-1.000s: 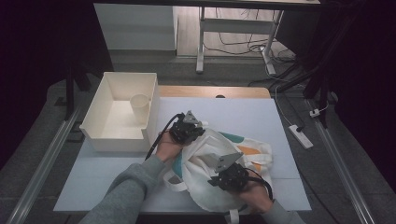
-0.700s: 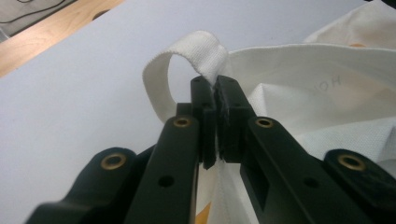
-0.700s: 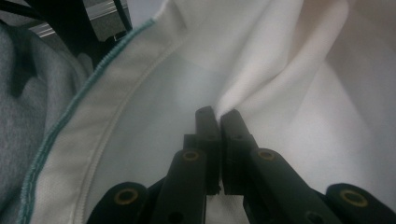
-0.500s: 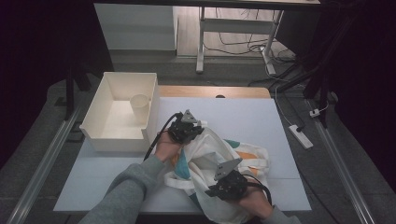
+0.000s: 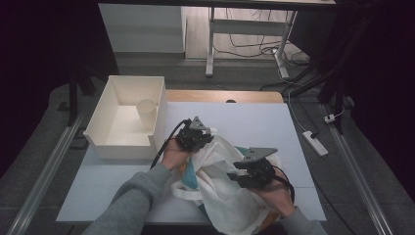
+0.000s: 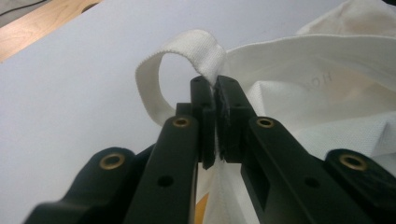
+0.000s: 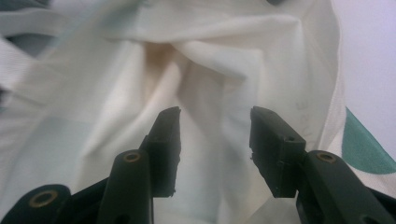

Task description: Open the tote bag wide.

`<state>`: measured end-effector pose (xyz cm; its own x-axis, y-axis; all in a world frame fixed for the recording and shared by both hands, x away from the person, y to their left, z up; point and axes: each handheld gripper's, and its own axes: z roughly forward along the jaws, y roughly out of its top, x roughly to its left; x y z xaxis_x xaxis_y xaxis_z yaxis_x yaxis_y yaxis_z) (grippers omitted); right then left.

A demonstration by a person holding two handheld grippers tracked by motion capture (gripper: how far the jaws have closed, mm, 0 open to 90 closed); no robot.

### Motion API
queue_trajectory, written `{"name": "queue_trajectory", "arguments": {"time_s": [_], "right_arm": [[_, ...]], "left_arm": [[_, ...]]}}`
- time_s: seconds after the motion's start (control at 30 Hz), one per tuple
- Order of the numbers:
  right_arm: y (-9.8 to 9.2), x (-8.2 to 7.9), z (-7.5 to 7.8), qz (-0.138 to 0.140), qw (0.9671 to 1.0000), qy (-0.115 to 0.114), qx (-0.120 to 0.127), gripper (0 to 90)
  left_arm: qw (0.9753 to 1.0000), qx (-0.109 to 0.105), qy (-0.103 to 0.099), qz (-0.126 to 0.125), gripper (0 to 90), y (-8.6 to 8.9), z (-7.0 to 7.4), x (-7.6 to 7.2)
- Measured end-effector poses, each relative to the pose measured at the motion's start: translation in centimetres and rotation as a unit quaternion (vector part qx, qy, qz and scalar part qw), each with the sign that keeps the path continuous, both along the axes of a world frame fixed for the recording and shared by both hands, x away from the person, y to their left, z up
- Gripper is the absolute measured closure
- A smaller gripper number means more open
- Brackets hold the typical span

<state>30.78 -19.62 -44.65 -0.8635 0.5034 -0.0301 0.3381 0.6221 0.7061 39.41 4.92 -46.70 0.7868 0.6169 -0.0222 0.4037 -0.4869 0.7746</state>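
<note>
Item: cloth tote bag (image 5: 222,188), cream with teal and orange print, lying crumpled at the near centre of the white counter (image 5: 254,122). Left gripper (image 5: 198,137), at 11 o'clock of the bag, has its jaws closed tight on the bag's white webbing handle (image 6: 187,51) (the strap loops up just above the jaw tips in the left gripper view). Right gripper (image 5: 244,175), at 3 o'clock of the bag's middle, sits over the fabric with jaws spread apart, nothing between them but folds of cloth behind. White bin (image 5: 105,132) at 10 o'clock of the bag, near the left gripper, holds a paper cup (image 5: 147,111) upright in its far right corner.
</note>
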Motion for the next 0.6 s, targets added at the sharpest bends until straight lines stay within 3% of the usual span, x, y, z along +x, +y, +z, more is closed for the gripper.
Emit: {"name": "queue_trajectory", "arguments": {"time_s": [0.23,0.27,0.37,0.43,0.6], "right_arm": [[1.7,2.1,-2.1,-0.009,0.9979,-0.004,-0.065,53.8],[1.8,2.3,-2.4,-0.01,0.9968,-0.007,-0.078,56.4],[2.1,3.0,-3.1,-0.004,0.9963,0.011,-0.085,67.3],[2.2,3.2,-3.4,-0.006,0.9945,0.002,-0.105,82.5],[1.2,4.2,-2.8,-0.014,0.9972,0.011,-0.073,88.3]], "left_arm": [[0.9999,0.002,0.012,-0.006,85.2,0.1,-0.4,0.2],[0.9999,0.005,0.011,-0.008,85.2,0.1,-0.4,0.1],[0.9999,0.005,0.011,-0.008,85.2,0.1,-0.4,0.1],[0.9999,0.004,0.012,-0.009,85.1,0.2,-0.4,0.1],[0.9999,-0.001,0.01,-0.013,84.9,0.3,-0.2,0.0]]}}
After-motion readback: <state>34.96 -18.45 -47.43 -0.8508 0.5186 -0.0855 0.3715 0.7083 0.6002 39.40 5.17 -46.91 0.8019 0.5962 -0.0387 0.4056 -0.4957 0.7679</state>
